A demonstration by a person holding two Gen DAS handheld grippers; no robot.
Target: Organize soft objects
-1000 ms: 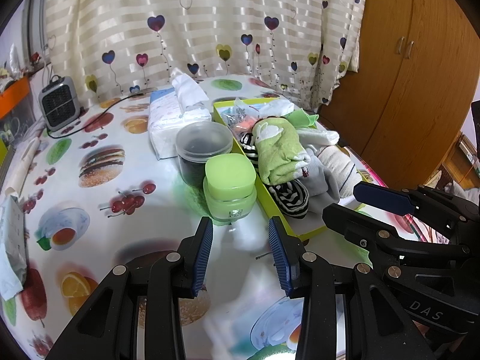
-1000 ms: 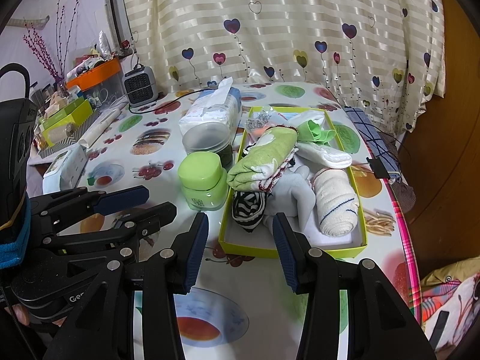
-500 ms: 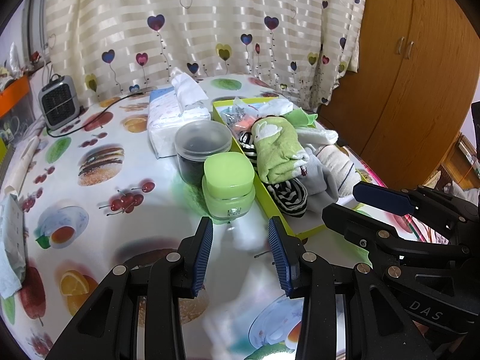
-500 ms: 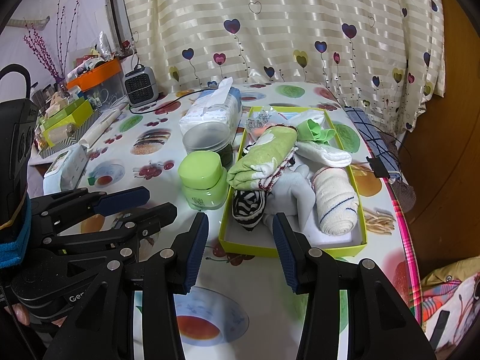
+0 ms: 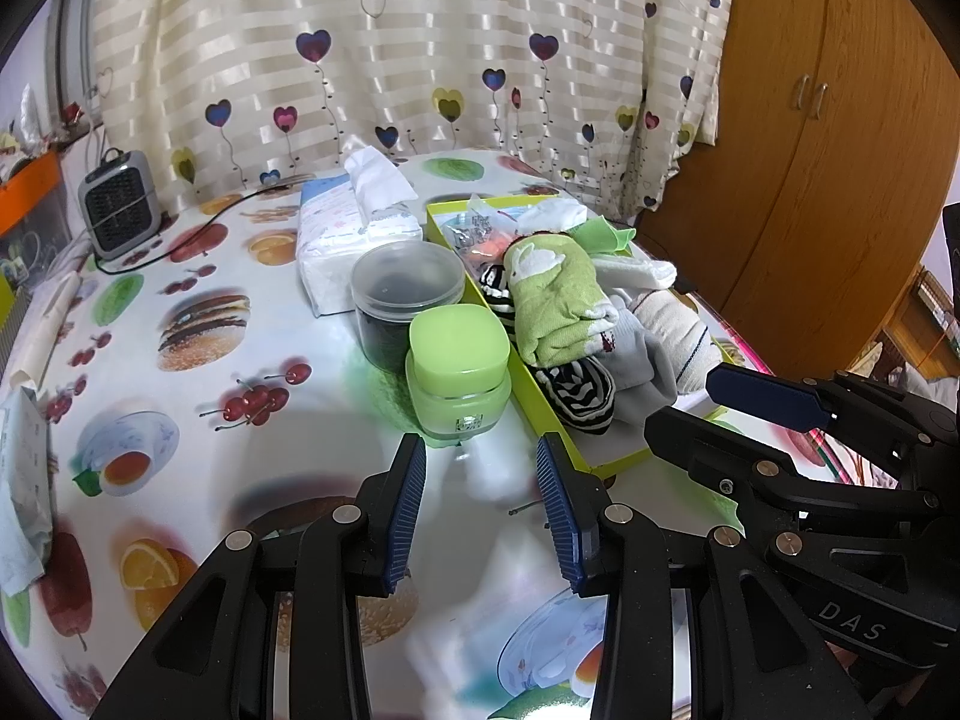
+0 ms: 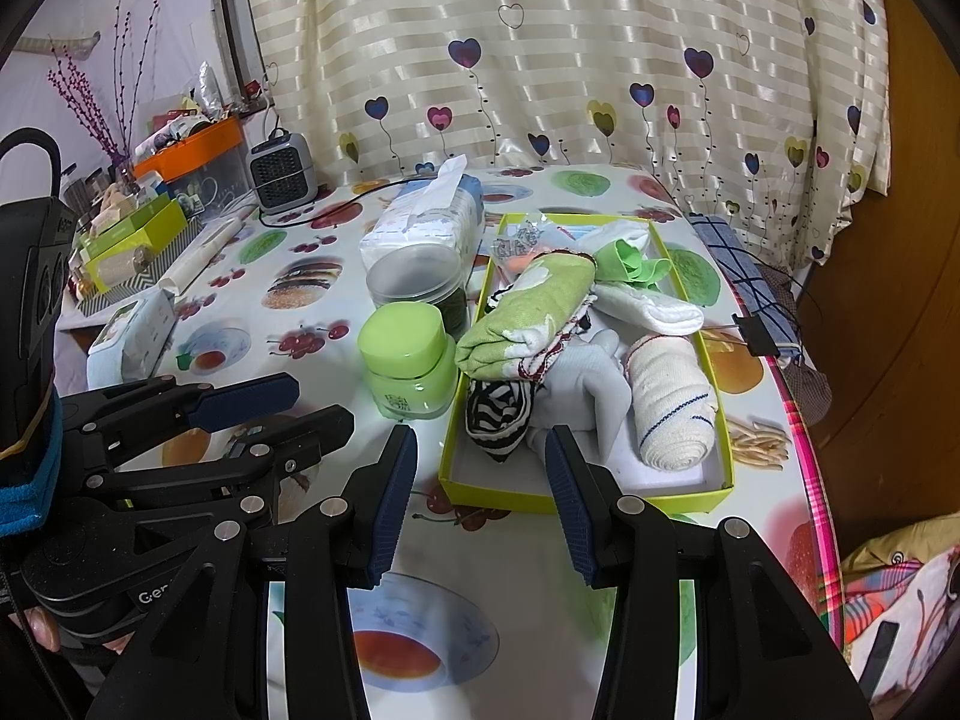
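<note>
Both grippers — left [image 5: 480,480], right [image 6: 480,474] — hover over the desk [image 5: 198,420], fingers apart, holding nothing. Beyond, the box [image 6: 585,495] already holds rolled socks [image 6: 669,405] and a towel [image 6: 528,312] — apparently little left.

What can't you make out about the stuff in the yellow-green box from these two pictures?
- Black-and-white striped sock: its upper part lies under the green towel roll in both views.
- Box floor: mostly covered by fabric.
- Small clear packet at the far end: contents too small to tell.
- Box's far wall, left wrist view: hidden behind the piled fabric.
</note>
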